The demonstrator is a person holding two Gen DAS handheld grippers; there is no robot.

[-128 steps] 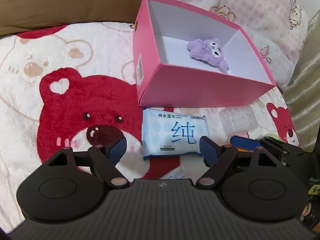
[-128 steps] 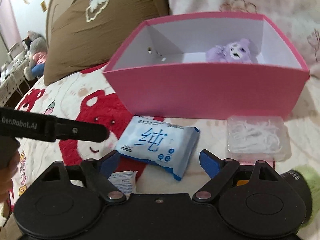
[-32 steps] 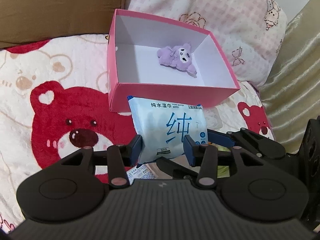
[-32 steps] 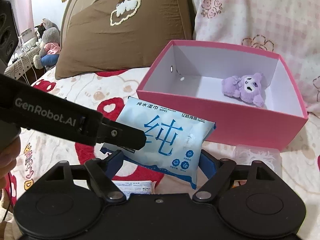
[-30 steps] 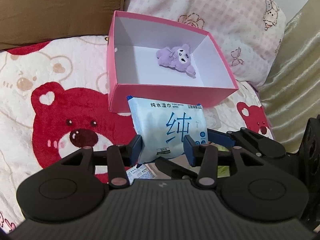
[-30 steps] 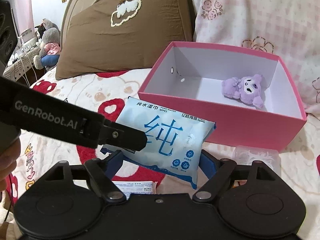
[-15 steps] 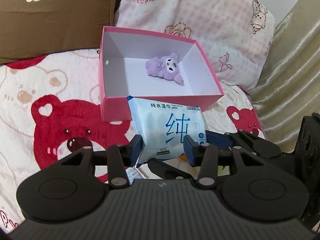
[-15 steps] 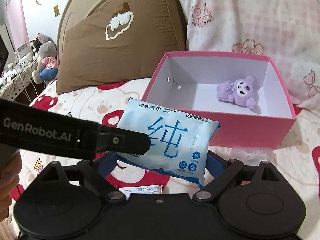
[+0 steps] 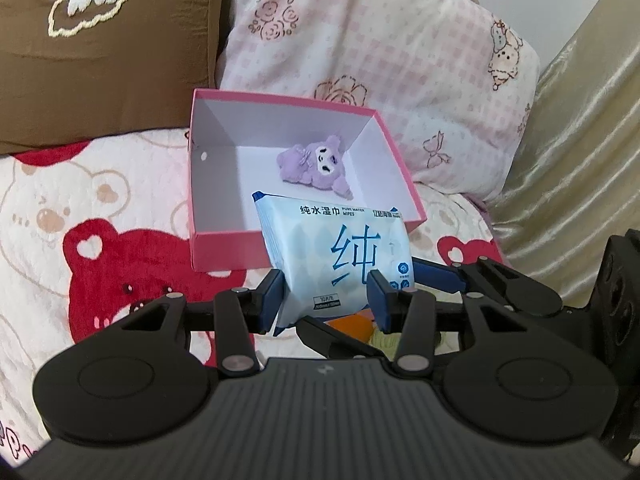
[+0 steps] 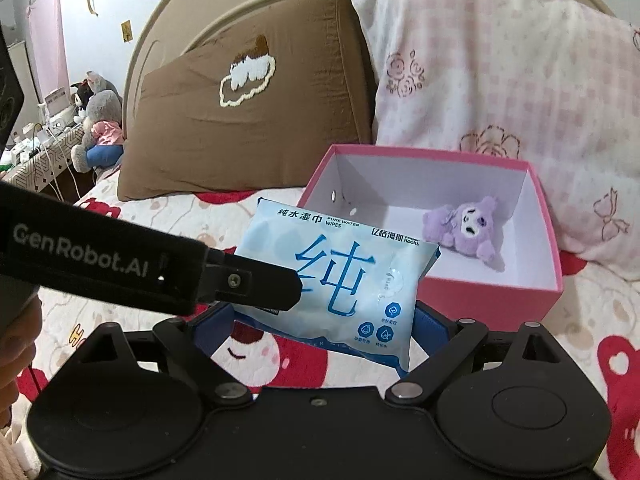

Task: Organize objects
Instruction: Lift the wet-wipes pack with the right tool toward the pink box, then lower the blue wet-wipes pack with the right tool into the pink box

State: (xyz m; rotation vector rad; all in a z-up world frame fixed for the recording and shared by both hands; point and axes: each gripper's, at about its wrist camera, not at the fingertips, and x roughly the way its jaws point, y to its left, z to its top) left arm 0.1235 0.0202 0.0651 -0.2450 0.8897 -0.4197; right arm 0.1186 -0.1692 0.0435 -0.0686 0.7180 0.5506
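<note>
My left gripper (image 9: 325,294) is clamped on the lower end of the soft light-blue plastic wet-wipes pack (image 10: 340,276), held in the air just short of the open pink cardboard box (image 9: 224,246) with the purple plush toy (image 9: 316,162) in it. My right gripper (image 10: 316,322) has its jaws wide; whether its pads touch the pack I can't tell. Pack looks light, squashy, slick film, so I'd grip across the body, not the crimped seam. Print reads "纯", "纯水湿巾", "PURE WATER WIPES". Left tongs' arm reads "GenRobot.AI".
</note>
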